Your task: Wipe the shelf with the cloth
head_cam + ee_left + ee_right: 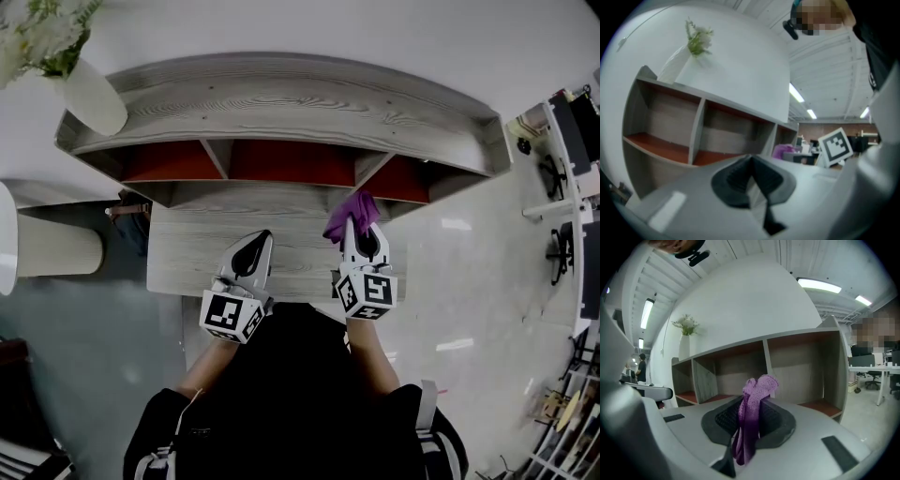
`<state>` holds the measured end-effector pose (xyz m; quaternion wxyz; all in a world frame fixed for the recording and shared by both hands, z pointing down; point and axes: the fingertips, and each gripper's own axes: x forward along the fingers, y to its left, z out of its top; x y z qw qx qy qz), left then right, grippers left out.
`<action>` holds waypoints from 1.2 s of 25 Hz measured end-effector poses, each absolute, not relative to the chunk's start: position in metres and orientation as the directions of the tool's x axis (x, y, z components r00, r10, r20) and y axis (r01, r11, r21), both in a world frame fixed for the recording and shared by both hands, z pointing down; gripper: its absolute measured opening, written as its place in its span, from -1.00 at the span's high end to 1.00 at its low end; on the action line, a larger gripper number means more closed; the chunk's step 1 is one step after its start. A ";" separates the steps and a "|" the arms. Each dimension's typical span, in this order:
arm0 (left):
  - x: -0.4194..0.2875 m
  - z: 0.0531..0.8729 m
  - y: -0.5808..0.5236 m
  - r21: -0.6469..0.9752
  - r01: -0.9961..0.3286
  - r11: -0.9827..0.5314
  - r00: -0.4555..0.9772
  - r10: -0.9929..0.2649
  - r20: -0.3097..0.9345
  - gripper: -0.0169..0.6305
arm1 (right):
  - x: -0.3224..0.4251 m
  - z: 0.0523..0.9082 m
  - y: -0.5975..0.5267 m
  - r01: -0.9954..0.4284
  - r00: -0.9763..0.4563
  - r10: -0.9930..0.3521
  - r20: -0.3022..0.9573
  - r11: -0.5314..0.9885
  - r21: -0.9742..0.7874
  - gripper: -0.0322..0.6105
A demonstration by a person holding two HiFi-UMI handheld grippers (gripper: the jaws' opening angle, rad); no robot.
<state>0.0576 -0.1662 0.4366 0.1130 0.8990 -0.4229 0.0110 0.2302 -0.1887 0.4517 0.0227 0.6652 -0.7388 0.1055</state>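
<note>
A grey wood-grain shelf unit (281,103) with three red-floored compartments (291,161) stands against the white wall, with a lower ledge (206,258) in front of it. My right gripper (359,236) is shut on a purple cloth (352,212), whose bunched end pokes out past the jaws just before the middle-right compartment. In the right gripper view the cloth (752,416) hangs pinched between the dark pads of the right gripper (751,420). My left gripper (251,255) hovers over the ledge; in its own view the left gripper (752,178) has its pads pressed together with nothing between them.
A white vase (89,94) with pale flowers (42,33) stands on the shelf top at the left. A white round table edge (7,239) lies at the far left. Office desks and chairs (567,169) fill the right side. The right gripper's marker cube (836,146) appears in the left gripper view.
</note>
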 end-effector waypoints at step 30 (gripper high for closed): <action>0.040 0.443 -0.241 0.223 -0.651 -0.726 0.757 -0.642 0.120 0.94 | 0.237 0.513 -0.295 -0.999 0.049 -0.906 0.421 -0.040 0.030 0.72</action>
